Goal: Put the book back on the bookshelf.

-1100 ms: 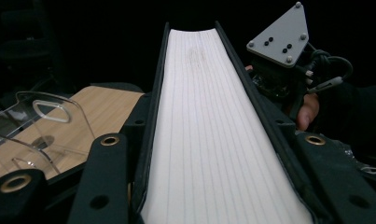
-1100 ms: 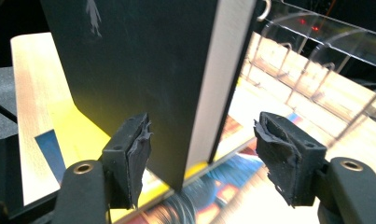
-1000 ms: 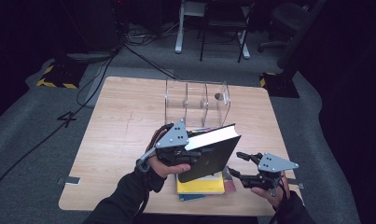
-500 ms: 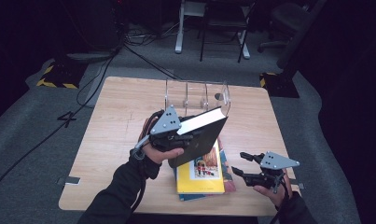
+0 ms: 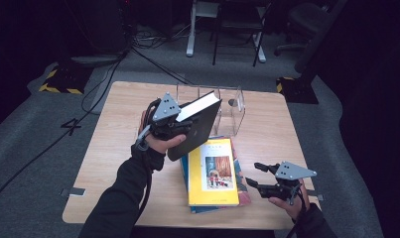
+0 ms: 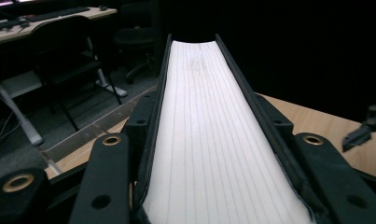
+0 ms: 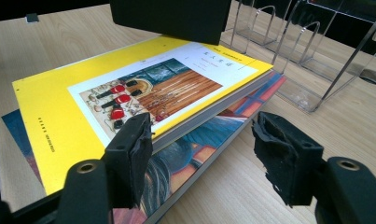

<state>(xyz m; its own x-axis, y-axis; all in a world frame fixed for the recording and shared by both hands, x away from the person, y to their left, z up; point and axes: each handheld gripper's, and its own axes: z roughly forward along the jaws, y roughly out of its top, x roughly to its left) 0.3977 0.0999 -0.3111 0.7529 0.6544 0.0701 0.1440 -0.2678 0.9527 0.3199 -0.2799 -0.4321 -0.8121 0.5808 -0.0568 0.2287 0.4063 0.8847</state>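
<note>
My left gripper (image 5: 186,122) is shut on a black hardcover book (image 5: 200,130) and holds it tilted above the table, just in front of a clear acrylic book rack (image 5: 231,105). In the left gripper view the book's white page edge (image 6: 209,140) runs away between the two jaws of that gripper (image 6: 208,109). A yellow book (image 5: 213,171) lies flat on top of a colourful book (image 7: 213,135) on the wooden table (image 5: 118,148). My right gripper (image 5: 253,174) hovers open by the stack's right edge; in its own view (image 7: 206,144) the gap faces that edge of the yellow book (image 7: 83,107).
The rack's curved dividers (image 7: 307,60) stand just beyond the stack. Past the table's far edge are chairs (image 5: 237,29) and floor cables (image 5: 153,54). The right gripper's jaw (image 6: 363,133) shows at the right of the left gripper view.
The left gripper has lifted the black book off the stack, tipped it more upright and carried it up and back toward the rack. The yellow cover is now uncovered. The right gripper has barely moved.
</note>
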